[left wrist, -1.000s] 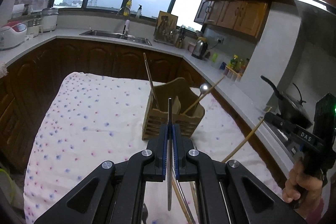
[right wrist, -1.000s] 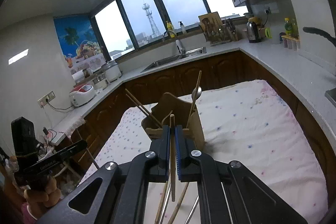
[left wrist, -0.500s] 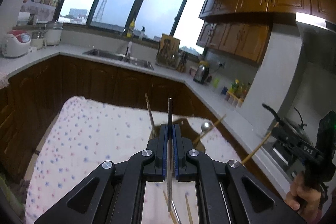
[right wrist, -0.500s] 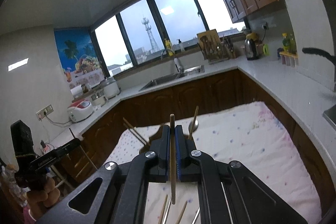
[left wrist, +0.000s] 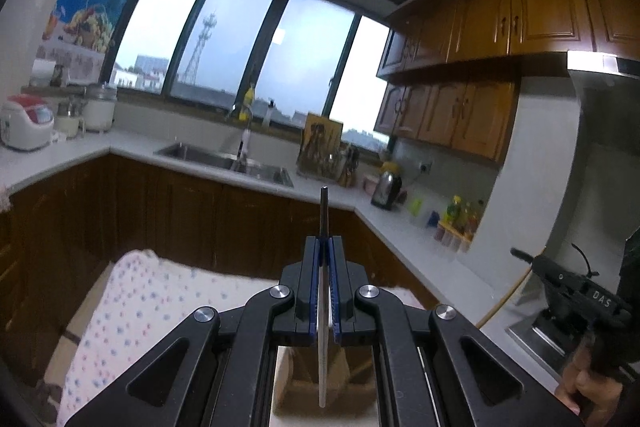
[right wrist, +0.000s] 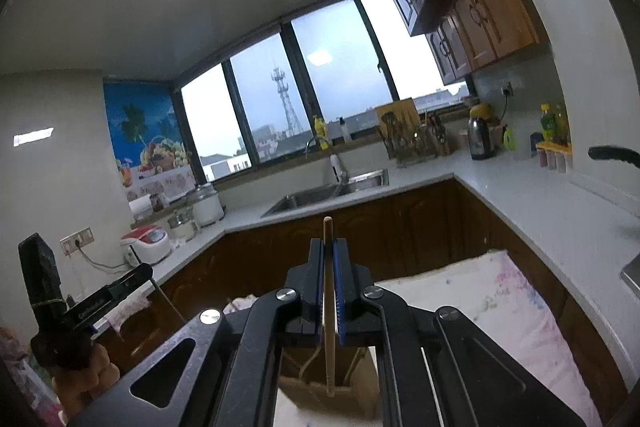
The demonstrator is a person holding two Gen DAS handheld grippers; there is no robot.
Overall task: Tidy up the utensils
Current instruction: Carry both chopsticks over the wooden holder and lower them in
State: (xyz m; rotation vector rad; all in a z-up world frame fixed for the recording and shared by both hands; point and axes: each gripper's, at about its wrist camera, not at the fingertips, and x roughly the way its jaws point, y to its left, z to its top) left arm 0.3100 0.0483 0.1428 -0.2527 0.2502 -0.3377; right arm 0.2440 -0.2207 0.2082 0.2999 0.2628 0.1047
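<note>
My left gripper (left wrist: 324,243) is shut on a thin dark-tipped metal utensil (left wrist: 323,211) that stands upright between its pads, its lower end hanging over the wooden utensil holder (left wrist: 304,391). My right gripper (right wrist: 329,245) is shut on a wooden chopstick (right wrist: 328,307), held upright above the same wooden holder (right wrist: 320,387), which shows low between the arms. Each gripper shows in the other's view: the right one at the far right (left wrist: 576,291), the left one at the far left (right wrist: 100,301).
The holder stands on a table with a white dotted cloth (left wrist: 132,299), (right wrist: 480,291). Behind run brown cabinets, a white counter with a sink (left wrist: 224,159), a rice cooker (left wrist: 24,123), a kettle (right wrist: 480,137) and a pan handle (right wrist: 612,153).
Both grippers have tilted upward and risen. The holder has slid from the middle of each view to the bottom, mostly behind the gripper arms. Both grips are unchanged.
</note>
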